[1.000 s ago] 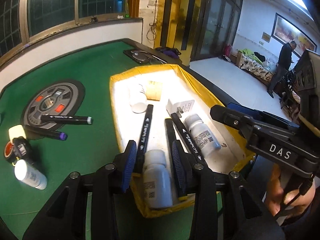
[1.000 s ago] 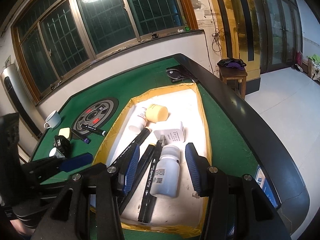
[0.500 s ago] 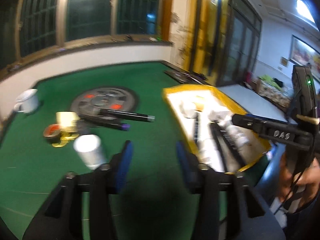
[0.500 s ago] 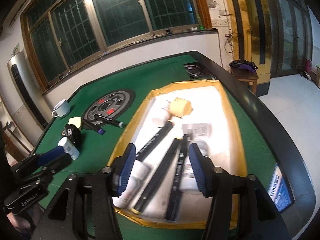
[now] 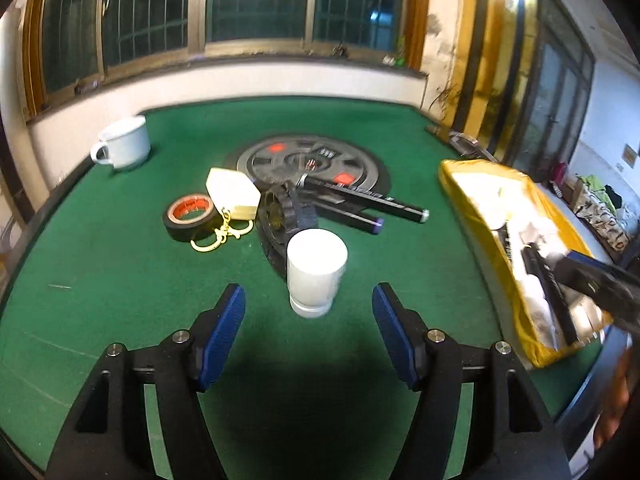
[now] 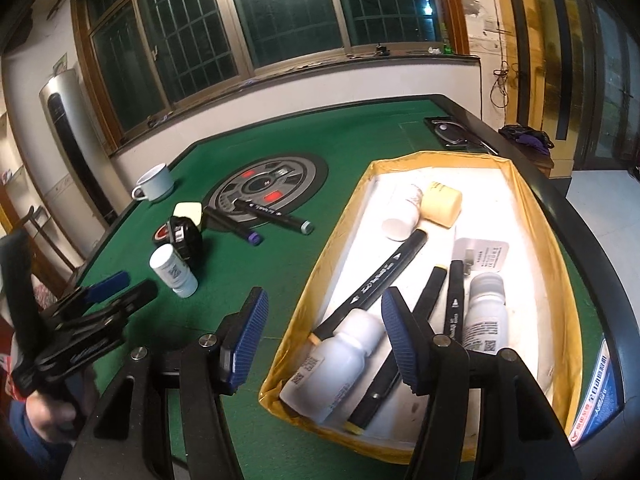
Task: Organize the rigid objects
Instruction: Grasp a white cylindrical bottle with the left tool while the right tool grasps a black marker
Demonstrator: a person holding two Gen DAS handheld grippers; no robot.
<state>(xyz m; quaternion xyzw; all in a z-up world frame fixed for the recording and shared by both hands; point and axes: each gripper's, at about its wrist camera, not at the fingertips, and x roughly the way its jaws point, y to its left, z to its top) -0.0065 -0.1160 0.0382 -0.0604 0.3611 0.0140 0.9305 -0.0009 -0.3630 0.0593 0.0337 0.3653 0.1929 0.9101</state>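
A white bottle (image 5: 316, 276) stood on green felt (image 5: 120, 280); the tray (image 6: 560, 288) was yellow-rimmed, its markers (image 6: 380, 284) black.

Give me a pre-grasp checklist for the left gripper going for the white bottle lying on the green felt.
1. White bottle ahead of the left gripper, centred: ok.
2. Jaws wider than the bottle, opening: ok.
3. Bottle between the pads: not ok, it lies just beyond the tips.
4. Black toy wheel clear of the bottle: cannot tell, it sits close behind.
5. Yellow-rimmed tray has free room: ok.
6. Right gripper out of the way, empty, jaws opening over the tray edge: ok.
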